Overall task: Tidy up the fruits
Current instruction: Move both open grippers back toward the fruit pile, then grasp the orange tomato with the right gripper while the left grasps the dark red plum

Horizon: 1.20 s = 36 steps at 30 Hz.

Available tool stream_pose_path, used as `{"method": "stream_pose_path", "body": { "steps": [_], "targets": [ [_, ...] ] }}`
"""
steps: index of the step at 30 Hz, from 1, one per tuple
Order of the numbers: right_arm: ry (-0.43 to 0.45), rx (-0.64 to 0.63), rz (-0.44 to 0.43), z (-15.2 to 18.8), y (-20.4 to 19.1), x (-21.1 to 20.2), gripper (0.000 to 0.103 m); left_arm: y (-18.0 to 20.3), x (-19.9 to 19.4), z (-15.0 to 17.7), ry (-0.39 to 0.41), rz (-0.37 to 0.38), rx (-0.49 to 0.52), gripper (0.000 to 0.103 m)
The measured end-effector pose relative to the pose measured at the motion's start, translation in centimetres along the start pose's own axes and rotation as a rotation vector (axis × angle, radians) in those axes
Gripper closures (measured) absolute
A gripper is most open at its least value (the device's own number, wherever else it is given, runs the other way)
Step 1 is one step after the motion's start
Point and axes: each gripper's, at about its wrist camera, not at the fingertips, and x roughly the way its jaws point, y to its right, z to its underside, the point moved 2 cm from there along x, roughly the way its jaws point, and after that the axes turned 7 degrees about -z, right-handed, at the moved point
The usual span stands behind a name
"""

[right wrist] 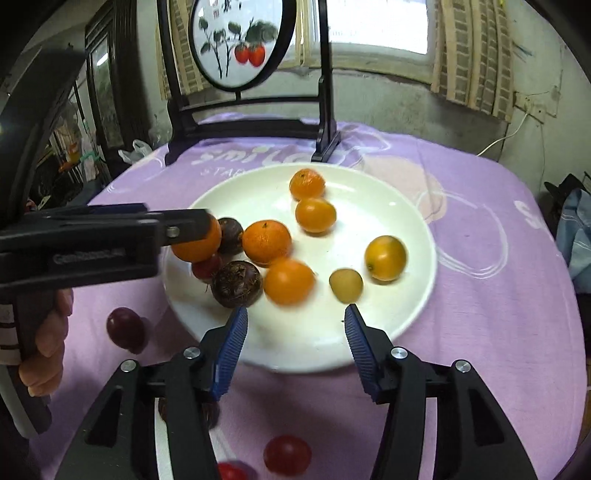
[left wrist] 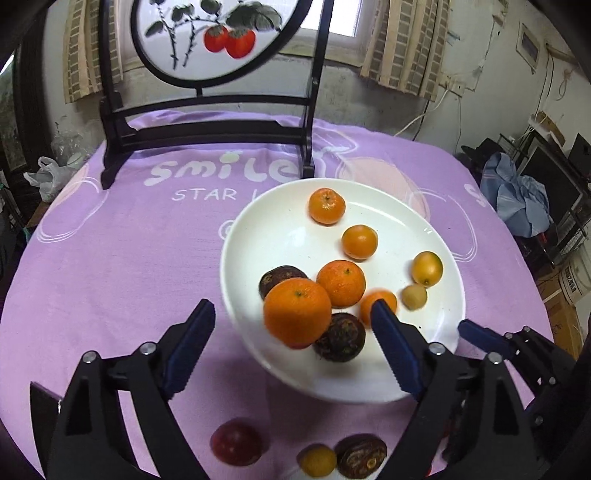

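My left fingers (left wrist: 291, 325) gape, the orange (left wrist: 297, 312) loose between them above the plate (left wrist: 280, 236); right fingers (right wrist: 295, 325) wait released.

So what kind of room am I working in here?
Probably a lived-in home room: a table under a purple printed cloth, a painted screen before a curtained window, and clutter along the walls.

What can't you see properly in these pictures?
- Left wrist view: the big orange is blurred and covers part of a small red fruit.
- Right wrist view: a dark fruit sits mostly behind the right gripper finger.
- A red fruit is cut off by the bottom edge.
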Motion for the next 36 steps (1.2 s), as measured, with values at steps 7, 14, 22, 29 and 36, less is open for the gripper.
{"method": "stream_pose_path", "body": {
  "steps": [7, 14, 22, 29, 36],
  "targets": [
    [0.008, 0.003, -0.003, 4.3, -0.1, -4.1, 0.036, -2.2, -4.6, 4.2, 0.05, -0.018, -0.01, 0.009],
    [-0.037, 0.014, -0.029, 9.9, -1.9, -6.4, 0.035, -3.8, -6.5, 10.1, 0.041, -0.033, -0.031, 0.008],
    [-0.021, -0.013, -0.133, 13.0, -6.9, -8.5, 0.034, -4.5, -6.3, 13.6, 0.035, -0.05, -0.027, 0.008],
    [-0.09, -0.09, -0.134, 13.4, -10.7, -6.4, 0.034, -6.3, -5.1, 14.0, 0.0, -0.01, -0.069, 0.008],
    [-0.155, -0.089, -0.09, 13.6, -11.2, -4.0, 0.04, -6.3, -4.7, 14.1, -0.016, -0.004, -0.066, 0.008]
  ]
}}
